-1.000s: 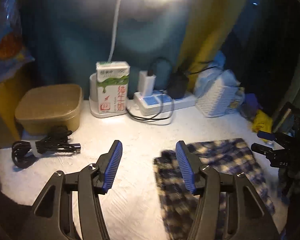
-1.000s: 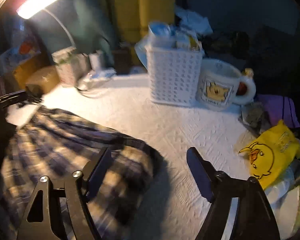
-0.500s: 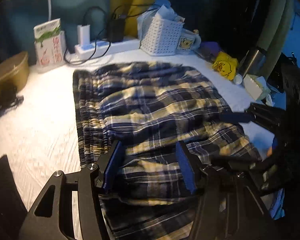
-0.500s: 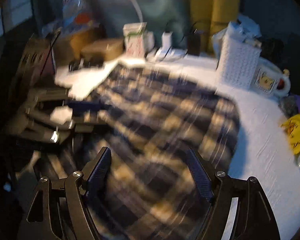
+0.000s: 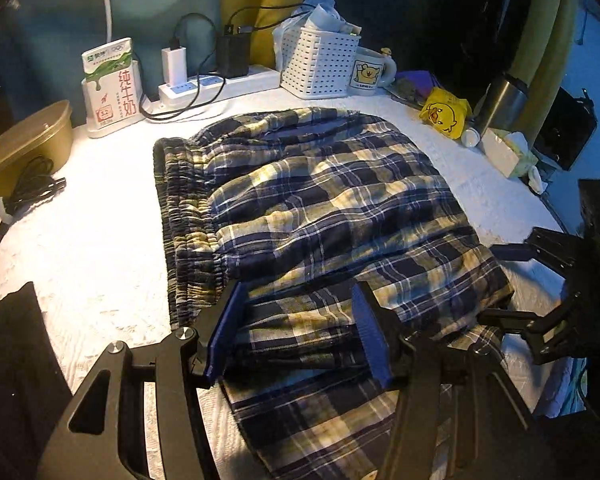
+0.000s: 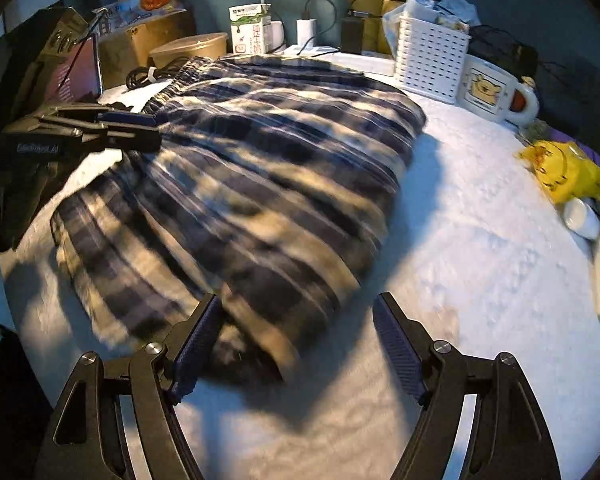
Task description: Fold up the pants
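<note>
The plaid pants are motion-blurred in the right wrist view, weave unreadable.

Left gripper: jaws spread wide, nothing clamped between the blue pads; fingers angled forward and slightly down, low. Right gripper: jaws likewise parted wide, pads bare, nothing between them, also low and pointing forward. In the left wrist view the right gripper enters from the right edge, fingers pointing inward; in the right wrist view the left gripper reaches in from the left edge. The two stand apart, facing roughly toward each other.
</note>
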`<act>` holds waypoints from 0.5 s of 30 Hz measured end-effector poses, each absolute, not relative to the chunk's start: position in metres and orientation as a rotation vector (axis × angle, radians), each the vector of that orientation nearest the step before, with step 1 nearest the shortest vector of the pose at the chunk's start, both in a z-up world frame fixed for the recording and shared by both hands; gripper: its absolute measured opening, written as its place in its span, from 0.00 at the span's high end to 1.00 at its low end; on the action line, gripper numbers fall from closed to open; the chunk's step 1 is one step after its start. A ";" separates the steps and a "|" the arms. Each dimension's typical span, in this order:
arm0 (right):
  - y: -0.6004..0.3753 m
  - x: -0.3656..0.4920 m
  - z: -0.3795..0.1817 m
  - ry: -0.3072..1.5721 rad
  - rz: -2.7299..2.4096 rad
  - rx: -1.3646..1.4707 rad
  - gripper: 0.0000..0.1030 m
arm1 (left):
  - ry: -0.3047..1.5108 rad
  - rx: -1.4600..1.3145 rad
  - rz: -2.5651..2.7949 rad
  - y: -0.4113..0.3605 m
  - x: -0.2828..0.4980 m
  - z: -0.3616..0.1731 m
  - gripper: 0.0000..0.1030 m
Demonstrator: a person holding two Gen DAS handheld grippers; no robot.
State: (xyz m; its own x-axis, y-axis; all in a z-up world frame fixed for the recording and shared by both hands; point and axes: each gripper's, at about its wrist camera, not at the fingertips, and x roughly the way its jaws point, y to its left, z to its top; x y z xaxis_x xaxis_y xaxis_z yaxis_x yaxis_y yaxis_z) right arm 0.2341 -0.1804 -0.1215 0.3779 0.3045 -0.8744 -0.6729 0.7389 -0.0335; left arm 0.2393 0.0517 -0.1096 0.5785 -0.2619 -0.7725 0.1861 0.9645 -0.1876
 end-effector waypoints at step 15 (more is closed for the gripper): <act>-0.183 0.247 -0.085 0.886 0.643 -0.260 0.67 | 0.834 -0.088 -0.218 0.053 0.227 -0.091 0.35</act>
State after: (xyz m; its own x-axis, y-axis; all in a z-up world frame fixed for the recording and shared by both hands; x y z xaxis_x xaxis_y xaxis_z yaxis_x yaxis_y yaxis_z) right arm 0.2472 -0.1831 -0.0846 0.4613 0.4120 -0.7858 -0.6192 0.7838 0.0475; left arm 0.2268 0.0534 -0.0907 0.6510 -0.2263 -0.7246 0.1576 0.9740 -0.1627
